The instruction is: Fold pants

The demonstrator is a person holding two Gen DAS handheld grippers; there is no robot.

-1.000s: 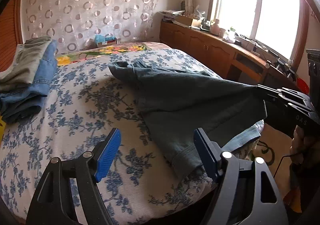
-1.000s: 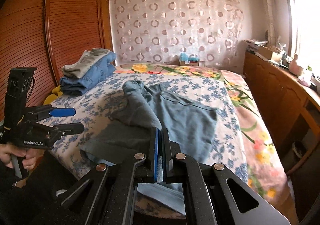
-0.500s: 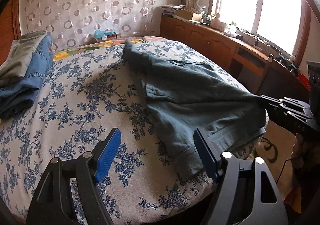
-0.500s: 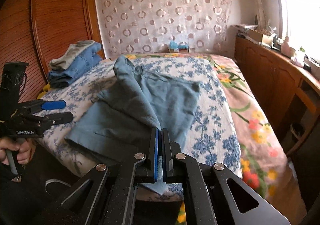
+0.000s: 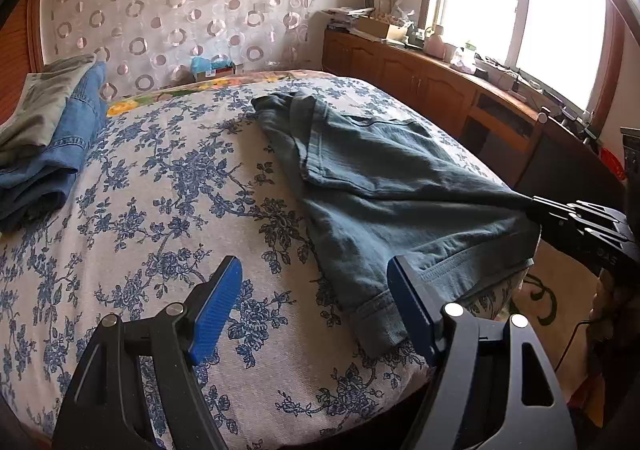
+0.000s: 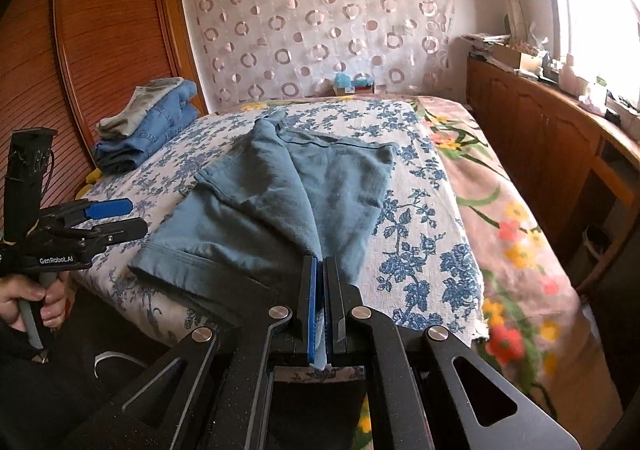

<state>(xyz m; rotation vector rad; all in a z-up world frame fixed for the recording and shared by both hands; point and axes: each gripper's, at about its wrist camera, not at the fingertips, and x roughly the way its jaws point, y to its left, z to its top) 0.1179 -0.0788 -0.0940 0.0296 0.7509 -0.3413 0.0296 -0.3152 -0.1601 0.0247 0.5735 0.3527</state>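
Since a second ago the grey-blue cotton pants [image 5: 384,185] have been drawn toward the near edge of the bed with its blue-flowered white cover [image 5: 160,185] and spread flatter; the bunched hump seen earlier at the far end has eased into a long lie from 11 o'clock down to 4 o'clock in the left wrist view, so the cloth looks nearly ready for a first fold, by my judgement. The right hand-held gripper [image 6: 320,290] is clamped on a hem of the pants, a sliver of pale cloth showing between its blue pads, and the fabric runs taut from it; the left hand-held gripper [image 5: 316,306] stands with its jaws wide apart and nothing between them, hovering over the cover just beside the near cuff at 5 o'clock. A stack of folded blue denim and grey garments [image 6: 148,121] sits well apart at 10 o'clock. The waistband cannot be told from the legs; the near hem hangs over the bed edge and is partly cut off behind the gripper frames; the person's hand [image 6: 28,302] shows only at the margin.
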